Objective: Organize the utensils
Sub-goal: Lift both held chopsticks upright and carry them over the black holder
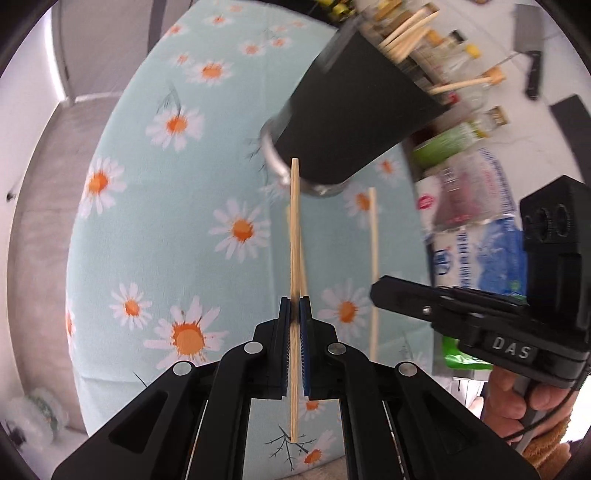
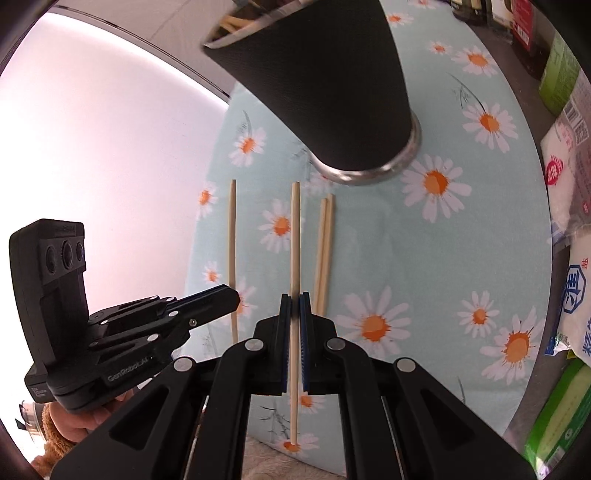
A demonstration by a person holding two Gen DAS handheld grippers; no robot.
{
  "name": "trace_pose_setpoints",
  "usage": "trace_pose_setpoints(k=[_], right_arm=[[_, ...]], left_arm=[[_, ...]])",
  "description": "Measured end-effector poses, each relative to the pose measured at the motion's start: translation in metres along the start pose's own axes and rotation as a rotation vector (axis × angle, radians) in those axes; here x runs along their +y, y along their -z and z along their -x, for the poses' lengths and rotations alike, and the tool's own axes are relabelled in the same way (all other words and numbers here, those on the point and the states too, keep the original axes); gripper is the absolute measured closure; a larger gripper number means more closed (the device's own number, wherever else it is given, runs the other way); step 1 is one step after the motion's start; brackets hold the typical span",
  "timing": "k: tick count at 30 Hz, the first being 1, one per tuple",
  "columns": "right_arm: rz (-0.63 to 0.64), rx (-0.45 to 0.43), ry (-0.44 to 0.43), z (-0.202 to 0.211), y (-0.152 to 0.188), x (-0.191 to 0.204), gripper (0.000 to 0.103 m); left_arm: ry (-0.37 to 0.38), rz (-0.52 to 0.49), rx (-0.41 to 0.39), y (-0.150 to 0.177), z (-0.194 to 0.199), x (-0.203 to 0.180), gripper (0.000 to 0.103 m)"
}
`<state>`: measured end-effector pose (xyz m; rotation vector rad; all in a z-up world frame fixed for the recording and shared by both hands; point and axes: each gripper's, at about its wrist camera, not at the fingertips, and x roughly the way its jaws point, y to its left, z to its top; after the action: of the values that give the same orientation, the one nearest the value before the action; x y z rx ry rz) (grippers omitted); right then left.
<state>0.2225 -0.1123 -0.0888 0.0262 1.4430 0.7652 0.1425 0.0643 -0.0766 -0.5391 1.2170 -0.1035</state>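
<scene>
My left gripper (image 1: pixel 295 308) is shut on a wooden chopstick (image 1: pixel 294 229) that points toward the black utensil cup (image 1: pixel 354 110), its tip close to the cup's metal base. My right gripper (image 2: pixel 295 304) is shut on another chopstick (image 2: pixel 295 236), also pointing at the cup (image 2: pixel 317 85). The cup holds several chopsticks (image 1: pixel 406 33). On the daisy cloth lie a single chopstick (image 2: pixel 232 254) and a pair of chopsticks (image 2: pixel 324 251). One loose chopstick (image 1: pixel 373 266) shows in the left view. Each gripper shows in the other's view: the right (image 1: pixel 380 295), the left (image 2: pixel 231 295).
The round table has a light blue daisy cloth (image 1: pixel 155 206). Bottles, jars and food packets (image 1: pixel 465 192) crowd its far side; packets (image 2: pixel 569 155) line the right edge in the right view. A cleaver (image 1: pixel 530 40) hangs on the wall.
</scene>
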Motion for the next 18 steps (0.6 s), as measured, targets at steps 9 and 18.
trace_pose_setpoints(k=[9,18], right_arm=[[0.053,-0.147,-0.018,0.047,-0.008,0.028,0.097],[0.093,-0.398,-0.088,0.105,-0.026,0.036,0.097]], left_arm=[[0.108,-0.087,-0.148,-0.021,0.062,-0.014,0.099],[0.166,-0.156,-0.334,-0.051,0.096,-0.026,0.099]])
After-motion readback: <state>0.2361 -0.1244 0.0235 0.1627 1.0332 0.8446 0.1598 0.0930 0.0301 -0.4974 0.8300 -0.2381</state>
